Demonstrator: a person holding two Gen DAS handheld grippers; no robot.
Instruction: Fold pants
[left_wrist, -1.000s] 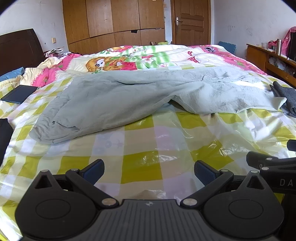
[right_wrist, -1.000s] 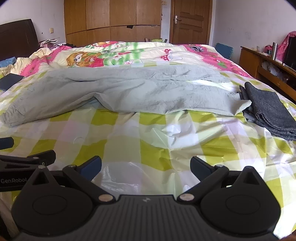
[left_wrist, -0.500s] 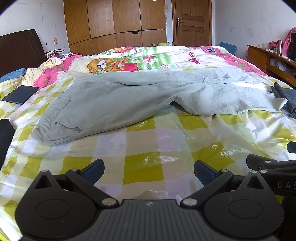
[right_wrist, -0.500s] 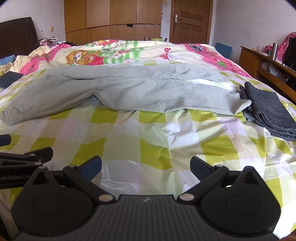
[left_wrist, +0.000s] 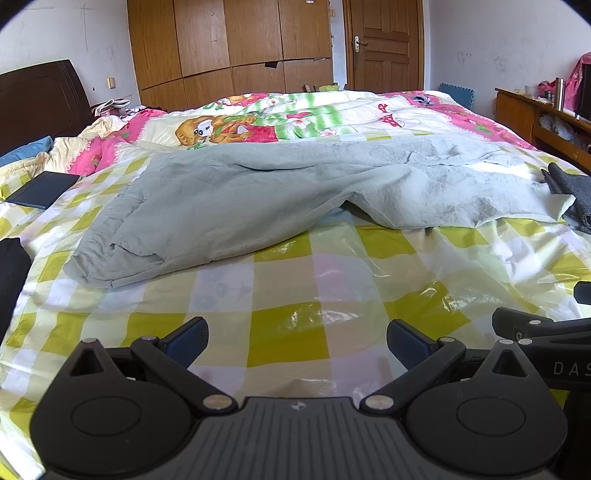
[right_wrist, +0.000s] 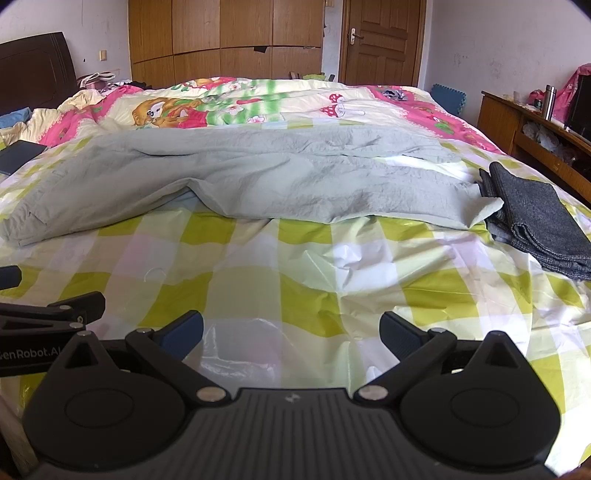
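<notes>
Wooden wardrobes (left_wrist: 229, 48) and a door (left_wrist: 384, 40) back the room, with a dark headboard (left_wrist: 37, 99) at far left, partly cut by the lens rim. On the bed, a shiny yellow-checked sheet (left_wrist: 288, 332) covers the near part and a cartoon quilt (left_wrist: 280, 118) lies behind it. Some black thing (left_wrist: 11, 273) at the left edge is cut off and cannot be identified; near it a dark flat slab (left_wrist: 40, 188) lies on the sheet. The grey pants (left_wrist: 258, 199) lie spread across the bed, waistband to the left, legs running right, well apart from both claws. Their leg ends touch a folded dark cloth (right_wrist: 535, 214), mostly cut off in the left view. A wooden shelf unit (right_wrist: 532, 129) stands at right, its clutter too small to read.

The left claw (left_wrist: 295, 341) hangs wide over the sheet, holding nothing; the right claw (right_wrist: 291, 332) likewise, wide and empty. Lettering reads "DAS", cut off, on the right claw's side, and "enRobot.A" on the left claw's.
</notes>
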